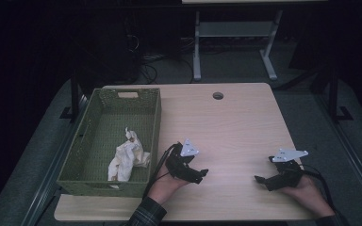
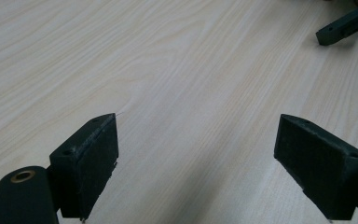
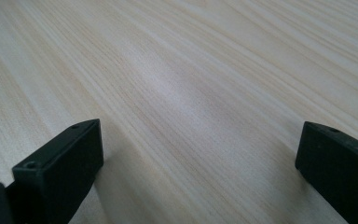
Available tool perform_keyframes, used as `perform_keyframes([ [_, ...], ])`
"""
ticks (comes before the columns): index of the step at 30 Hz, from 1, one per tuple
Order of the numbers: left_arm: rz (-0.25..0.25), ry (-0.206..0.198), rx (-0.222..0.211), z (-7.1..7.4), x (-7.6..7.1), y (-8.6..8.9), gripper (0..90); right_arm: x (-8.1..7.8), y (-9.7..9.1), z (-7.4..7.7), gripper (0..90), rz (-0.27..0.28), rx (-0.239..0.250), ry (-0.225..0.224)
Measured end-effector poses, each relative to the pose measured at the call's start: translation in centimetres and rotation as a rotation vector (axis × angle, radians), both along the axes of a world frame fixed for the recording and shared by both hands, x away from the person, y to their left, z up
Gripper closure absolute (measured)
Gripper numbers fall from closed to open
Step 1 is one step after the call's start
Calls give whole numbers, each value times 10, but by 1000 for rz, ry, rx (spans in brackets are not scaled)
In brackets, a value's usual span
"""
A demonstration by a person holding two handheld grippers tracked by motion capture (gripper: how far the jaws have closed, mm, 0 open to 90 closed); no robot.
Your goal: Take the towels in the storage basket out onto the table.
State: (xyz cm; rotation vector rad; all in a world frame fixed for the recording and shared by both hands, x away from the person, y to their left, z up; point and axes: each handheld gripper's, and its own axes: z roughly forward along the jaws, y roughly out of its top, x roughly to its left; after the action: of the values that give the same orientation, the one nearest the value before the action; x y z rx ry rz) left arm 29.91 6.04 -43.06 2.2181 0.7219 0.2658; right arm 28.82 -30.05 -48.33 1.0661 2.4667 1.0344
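Observation:
A crumpled white cloth lies inside the green woven basket at the table's left. Just right of the basket's near corner rests my left gripper, held low on the wood and pointing right. Its jaws stand wide apart over bare tabletop, and the left gripper view shows nothing between them. My right gripper sits near the front right of the table, pointing left toward the other one. Its jaws are also spread wide with only wood grain between them. A jaw tip of the right gripper appears at the top right of the left gripper view.
The light wooden table has a round cable hole near its far edge. A white desk frame stands on the floor beyond the table. Cables trail from both grippers toward the front edge.

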Motion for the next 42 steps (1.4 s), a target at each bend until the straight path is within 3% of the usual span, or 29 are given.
perform_keyframes([
  [7, 18, 13, -27, 7, 2, 2, 129, 0, 0, 0, 5, 1, 0, -1],
  [20, 16, 19, -34, 22, 6, 1, 129, 0, 0, 0, 5, 0, 0, 0],
  [42, 2, -11, -53, 53, 16, 5, 129, 0, 0, 0, 5, 1, 1, -1],
])
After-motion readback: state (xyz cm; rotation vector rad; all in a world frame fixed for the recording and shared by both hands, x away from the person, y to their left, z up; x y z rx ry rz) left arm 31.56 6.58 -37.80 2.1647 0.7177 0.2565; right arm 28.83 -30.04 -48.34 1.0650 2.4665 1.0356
